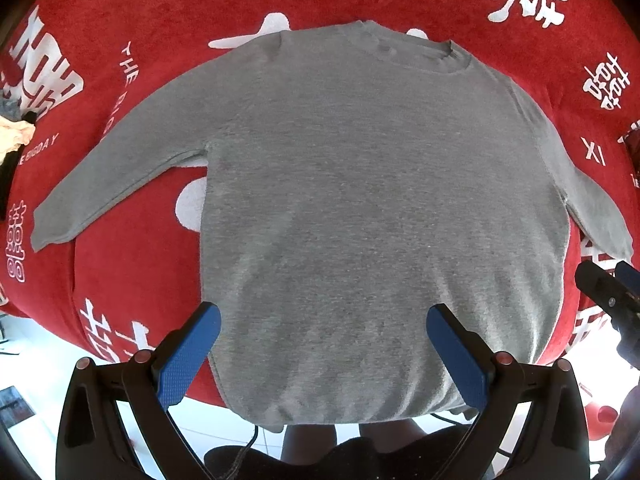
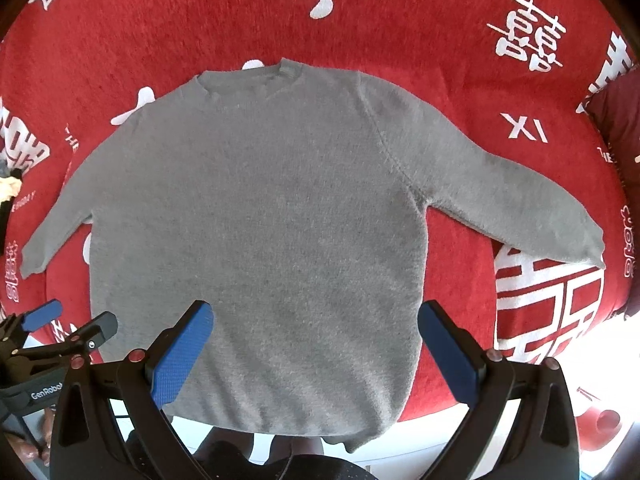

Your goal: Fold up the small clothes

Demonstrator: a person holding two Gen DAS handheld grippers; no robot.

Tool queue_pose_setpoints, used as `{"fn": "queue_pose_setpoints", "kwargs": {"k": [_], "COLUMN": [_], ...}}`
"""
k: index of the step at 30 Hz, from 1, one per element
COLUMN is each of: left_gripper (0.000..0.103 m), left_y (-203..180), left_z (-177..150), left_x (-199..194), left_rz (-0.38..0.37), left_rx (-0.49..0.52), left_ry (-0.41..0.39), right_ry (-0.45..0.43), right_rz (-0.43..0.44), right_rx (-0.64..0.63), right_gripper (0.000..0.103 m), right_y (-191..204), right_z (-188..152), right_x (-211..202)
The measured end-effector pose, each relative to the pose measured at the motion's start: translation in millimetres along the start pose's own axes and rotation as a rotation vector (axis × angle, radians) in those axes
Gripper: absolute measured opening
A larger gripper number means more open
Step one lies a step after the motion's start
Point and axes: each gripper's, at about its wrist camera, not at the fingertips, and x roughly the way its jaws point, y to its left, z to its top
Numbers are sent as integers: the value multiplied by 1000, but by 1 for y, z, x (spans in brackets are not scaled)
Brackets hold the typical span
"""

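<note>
A grey long-sleeved sweater (image 1: 360, 184) lies flat on a red blanket (image 1: 160, 20), collar far, hem near, both sleeves spread out to the sides. It also shows in the right wrist view (image 2: 260, 208). My left gripper (image 1: 322, 316) is open and empty, hovering over the hem area with its blue pads apart. My right gripper (image 2: 314, 314) is open and empty, also above the lower body of the sweater. The right gripper shows at the right edge of the left wrist view (image 1: 608, 284). The left gripper shows at the lower left of the right wrist view (image 2: 68, 320).
The red blanket (image 2: 480, 40) carries white characters and covers a bed or sofa. A small heap of other clothes (image 1: 14, 132) lies at the far left. A dark red cushion (image 2: 618, 116) sits at the right. White floor (image 1: 32, 360) lies below the near edge.
</note>
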Motion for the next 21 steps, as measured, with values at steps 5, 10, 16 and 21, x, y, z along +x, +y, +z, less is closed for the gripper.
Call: {"fn": "queue_pose_setpoints", "kwargs": {"k": [5,10,16,21], "left_gripper": [103,103,103,103], "left_y": [3,8,15,23], "left_z": [1,2,3,3], "left_x": [0,0,1,2], "left_rz": [0,-3,-5,-3], "left_rx": [-4,-10,-17,-24], "left_ry": [-3,-5,-4,-5], "right_ry": [5,11,18,31], "right_rz": [-9,-13,-21,-31], "right_rx": [-8,-11,-22,-37], "right_gripper": [103,103,103,103], "right_y": [4,7,14,22], "right_z": [-1,-2,-1,0], "right_x": [2,4,7,10]}}
